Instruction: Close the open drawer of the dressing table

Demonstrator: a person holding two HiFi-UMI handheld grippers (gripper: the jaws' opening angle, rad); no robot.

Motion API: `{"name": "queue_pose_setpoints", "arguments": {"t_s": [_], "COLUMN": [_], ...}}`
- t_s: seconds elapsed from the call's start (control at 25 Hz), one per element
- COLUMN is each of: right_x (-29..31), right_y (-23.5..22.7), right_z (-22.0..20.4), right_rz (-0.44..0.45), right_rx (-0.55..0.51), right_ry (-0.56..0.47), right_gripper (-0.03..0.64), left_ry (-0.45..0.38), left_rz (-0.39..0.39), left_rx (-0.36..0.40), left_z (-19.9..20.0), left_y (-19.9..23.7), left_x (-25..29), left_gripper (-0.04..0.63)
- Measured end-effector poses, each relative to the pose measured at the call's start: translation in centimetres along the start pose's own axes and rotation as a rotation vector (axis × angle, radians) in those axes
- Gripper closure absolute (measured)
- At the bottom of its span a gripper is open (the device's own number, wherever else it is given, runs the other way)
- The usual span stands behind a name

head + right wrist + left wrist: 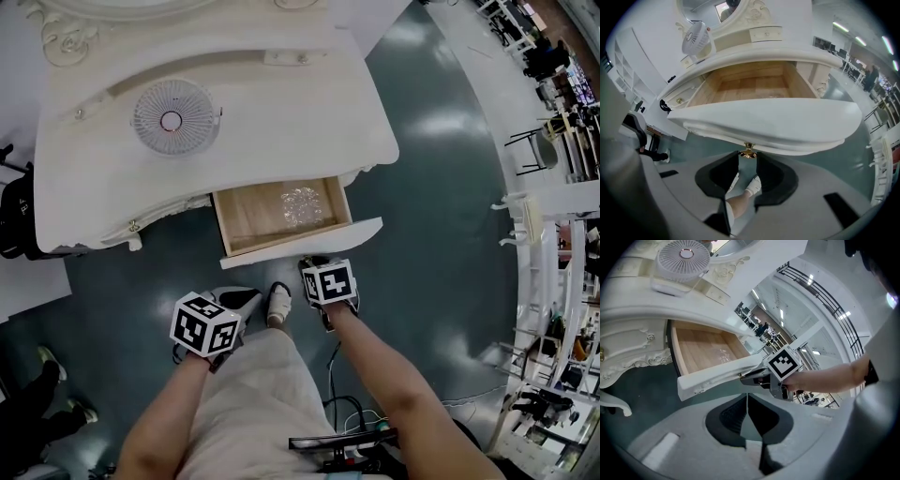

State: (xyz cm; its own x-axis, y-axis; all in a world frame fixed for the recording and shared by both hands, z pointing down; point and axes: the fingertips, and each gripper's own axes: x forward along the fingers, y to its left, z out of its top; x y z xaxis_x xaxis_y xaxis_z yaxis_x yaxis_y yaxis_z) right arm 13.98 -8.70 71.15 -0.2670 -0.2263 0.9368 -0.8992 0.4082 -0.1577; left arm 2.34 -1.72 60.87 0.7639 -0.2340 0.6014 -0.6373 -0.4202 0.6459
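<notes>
Brass knob (749,151) nipped by right gripper (748,160), so push drawer (778,126) in straight and level; left gripper (747,398) closed, empty, kept clear.

Cream-white dressing table (281,112) with a curved top edge and carved scroll trim along the front. Open drawer (246,217) on the right side of the front, pulled well out over the dark floor. Pale bare wood inside. Closed off by a white, curved front panel (305,242), wider than the wooden box and overhanging it at both ends. Fitted with a small brass knob (748,151) at the middle of the panel's outer face.
</notes>
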Motion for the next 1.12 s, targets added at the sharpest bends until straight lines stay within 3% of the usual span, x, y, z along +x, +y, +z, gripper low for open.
{"name": "queue_pose_setpoints", "arguments": {"t_s": [0.56, 1.12], "right_x": [1.0, 2.1], "right_y": [-0.4, -0.6], "right_z": [3.6, 7.2], "right_rz": [-0.004, -0.001], "right_rx": [-0.016, -0.017], "right_ry": [0.010, -0.008], "right_gripper": [0.488, 0.489], "left_ry": [0.084, 0.070], "left_rz": [0.160, 0.181], "left_rx": [-0.036, -0.101], "left_z": [-0.4, 1.0], "left_y": [3.9, 6.4], "left_x": [0.1, -0.4], "left_gripper": [0.584, 0.584]}}
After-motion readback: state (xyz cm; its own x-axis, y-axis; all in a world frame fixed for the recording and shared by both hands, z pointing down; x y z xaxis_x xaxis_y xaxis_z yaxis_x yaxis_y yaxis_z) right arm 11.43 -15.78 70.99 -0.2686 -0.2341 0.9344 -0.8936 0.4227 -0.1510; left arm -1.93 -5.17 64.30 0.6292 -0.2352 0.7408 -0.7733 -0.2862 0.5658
